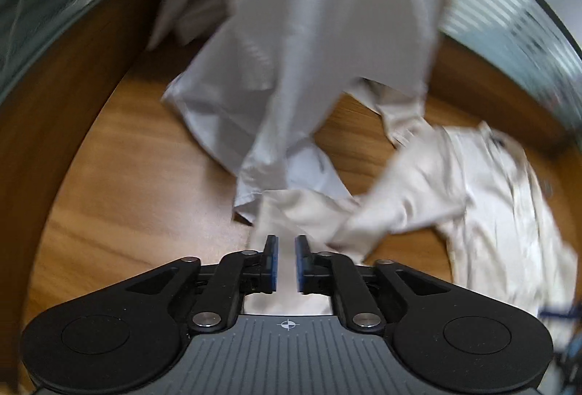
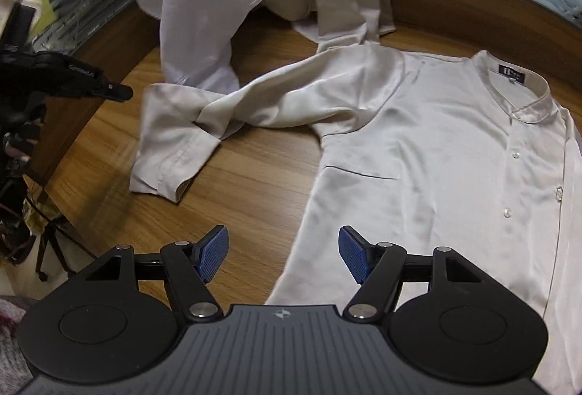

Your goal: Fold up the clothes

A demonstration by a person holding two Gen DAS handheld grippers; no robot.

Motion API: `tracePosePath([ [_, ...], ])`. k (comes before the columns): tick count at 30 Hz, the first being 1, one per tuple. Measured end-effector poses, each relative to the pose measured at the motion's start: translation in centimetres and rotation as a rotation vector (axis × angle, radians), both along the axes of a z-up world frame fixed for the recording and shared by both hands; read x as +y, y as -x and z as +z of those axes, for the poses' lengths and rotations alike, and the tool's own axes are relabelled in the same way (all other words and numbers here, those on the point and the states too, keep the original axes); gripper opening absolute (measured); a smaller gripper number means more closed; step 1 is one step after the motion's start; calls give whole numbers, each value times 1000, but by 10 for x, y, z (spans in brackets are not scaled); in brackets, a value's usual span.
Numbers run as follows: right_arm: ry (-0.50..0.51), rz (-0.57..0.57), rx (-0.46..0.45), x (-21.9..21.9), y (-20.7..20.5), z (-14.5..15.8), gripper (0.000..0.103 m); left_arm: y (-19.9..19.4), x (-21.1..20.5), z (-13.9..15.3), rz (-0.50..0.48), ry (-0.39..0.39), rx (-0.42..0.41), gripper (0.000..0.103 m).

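Wooden table (image 1: 120,184), blinds behind. Left wrist view (blurred): left gripper (image 1: 286,262) nearly closed, pinching cream shirt's cuff (image 1: 291,213). Right wrist view: shirt (image 2: 436,158) flat, buttoned, sleeve (image 2: 291,100) sprawled outward; right gripper (image 2: 283,258) spread wide, empty. Likely sleeve-folding step; next, carrying cuff across body.

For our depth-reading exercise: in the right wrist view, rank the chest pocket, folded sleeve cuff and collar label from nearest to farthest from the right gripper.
1. Chest pocket, just ahead of the right gripper, slightly right.
2. Sleeve cuff, ahead on the left.
3. Collar label, far right, at the neck.
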State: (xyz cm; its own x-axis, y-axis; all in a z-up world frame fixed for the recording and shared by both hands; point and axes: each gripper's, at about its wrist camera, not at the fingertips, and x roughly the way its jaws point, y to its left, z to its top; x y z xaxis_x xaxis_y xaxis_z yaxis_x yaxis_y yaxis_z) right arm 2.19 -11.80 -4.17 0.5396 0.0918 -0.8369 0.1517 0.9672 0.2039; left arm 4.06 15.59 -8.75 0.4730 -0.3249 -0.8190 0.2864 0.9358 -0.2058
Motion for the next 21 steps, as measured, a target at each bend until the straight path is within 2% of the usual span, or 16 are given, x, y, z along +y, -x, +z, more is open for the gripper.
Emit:
tracePosePath([
  [3, 28, -32, 0, 12, -2, -1, 73, 13, -8, -9, -178, -23, -37, 39],
  [8, 59, -139, -4, 33, 0, 1, 76, 32, -23, -30, -487, -48, -41, 49],
  [10, 67, -181, -3, 42, 1, 1, 76, 40, -30, -40, -598, -59, -38, 50],
  [15, 71, -264, 18, 64, 8, -1, 78, 52, -43, -65, -734, -94, -22, 54],
  [21, 73, -311, 48, 84, 11, -3, 78, 54, -48, -83, -784, -115, -62, 52],
])
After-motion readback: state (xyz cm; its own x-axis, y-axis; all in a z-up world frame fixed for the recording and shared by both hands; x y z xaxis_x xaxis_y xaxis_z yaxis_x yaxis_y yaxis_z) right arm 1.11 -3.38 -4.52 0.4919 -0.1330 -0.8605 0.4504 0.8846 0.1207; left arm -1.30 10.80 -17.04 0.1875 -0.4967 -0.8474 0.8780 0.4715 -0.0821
